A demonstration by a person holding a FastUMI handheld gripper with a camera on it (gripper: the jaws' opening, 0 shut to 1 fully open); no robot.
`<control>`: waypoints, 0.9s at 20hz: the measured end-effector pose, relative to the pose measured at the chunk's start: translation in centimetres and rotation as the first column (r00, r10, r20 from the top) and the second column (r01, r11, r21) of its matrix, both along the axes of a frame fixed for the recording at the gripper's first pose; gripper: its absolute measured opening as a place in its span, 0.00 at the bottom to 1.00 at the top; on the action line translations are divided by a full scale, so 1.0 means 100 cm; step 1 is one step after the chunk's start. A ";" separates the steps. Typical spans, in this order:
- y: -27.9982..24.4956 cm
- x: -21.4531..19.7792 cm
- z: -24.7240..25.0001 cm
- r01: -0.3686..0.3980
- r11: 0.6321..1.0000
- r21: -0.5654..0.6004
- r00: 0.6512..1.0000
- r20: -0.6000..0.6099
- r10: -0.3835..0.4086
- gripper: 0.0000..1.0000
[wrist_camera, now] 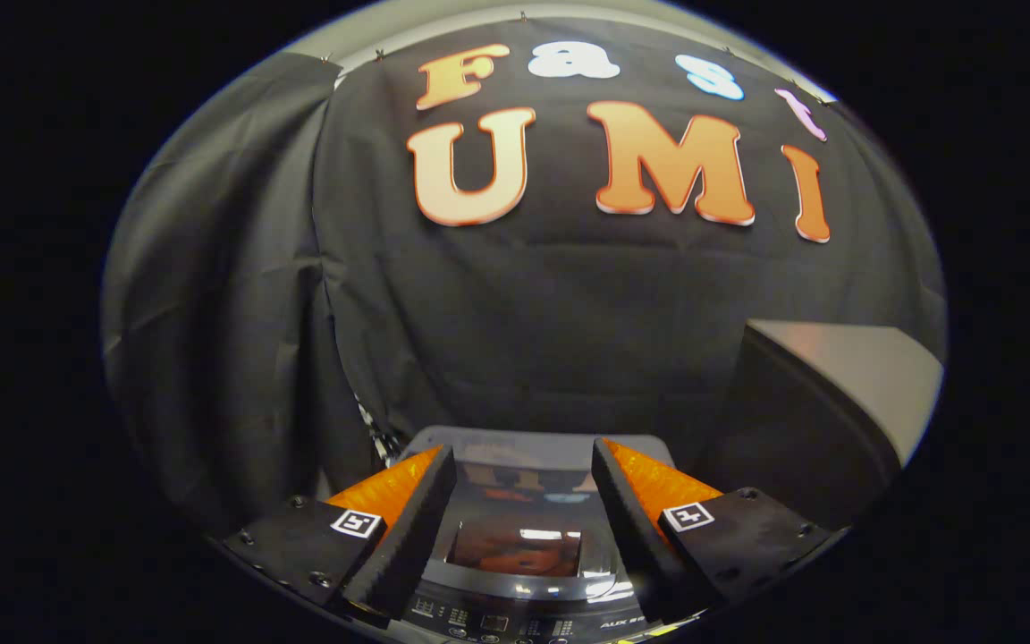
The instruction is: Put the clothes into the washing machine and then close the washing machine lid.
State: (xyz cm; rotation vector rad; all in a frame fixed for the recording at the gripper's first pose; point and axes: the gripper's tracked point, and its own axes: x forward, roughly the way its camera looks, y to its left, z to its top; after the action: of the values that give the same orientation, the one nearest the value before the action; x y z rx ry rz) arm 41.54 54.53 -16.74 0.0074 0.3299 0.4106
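The washing machine (pixel 528 523) sits low, straight ahead of my gripper (pixel 522 458), seen from above its front edge. Its glossy dark lid (pixel 524 487) lies flat and shut, mirroring the booth wall, and through its window (pixel 515 547) something orange-brown shows, blurred. The control panel (pixel 497 622) runs along the near edge under my fingers. My fingers stand apart over the lid, one on each side of the window, with nothing between them. Whether they touch the lid I cannot tell.
A black cloth wall (pixel 533 313) hangs close behind the machine. To the right stands a dark box-like unit with a pale flat top (pixel 846 376), higher than the machine. More black cloth (pixel 211 358) drapes on the left.
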 end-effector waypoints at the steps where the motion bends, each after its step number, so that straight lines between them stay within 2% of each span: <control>1: -0.004 -0.001 0.023 0.009 1.000 0.015 0.999 0.042 -0.009 0.98; 4: -0.024 -0.017 0.085 0.028 0.999 0.044 0.990 0.136 -0.033 0.98; 9: -0.075 -0.055 0.160 0.028 0.999 0.040 0.963 0.267 -0.037 0.98; 13: -0.123 -0.093 0.189 0.025 0.998 0.062 0.960 0.276 -0.041 0.98; 18: -0.207 -0.125 0.221 0.089 0.994 0.059 0.951 0.291 -0.103 0.98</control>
State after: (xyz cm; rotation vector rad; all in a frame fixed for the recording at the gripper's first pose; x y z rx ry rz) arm 29.05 33.84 5.33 0.0067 0.0263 0.3169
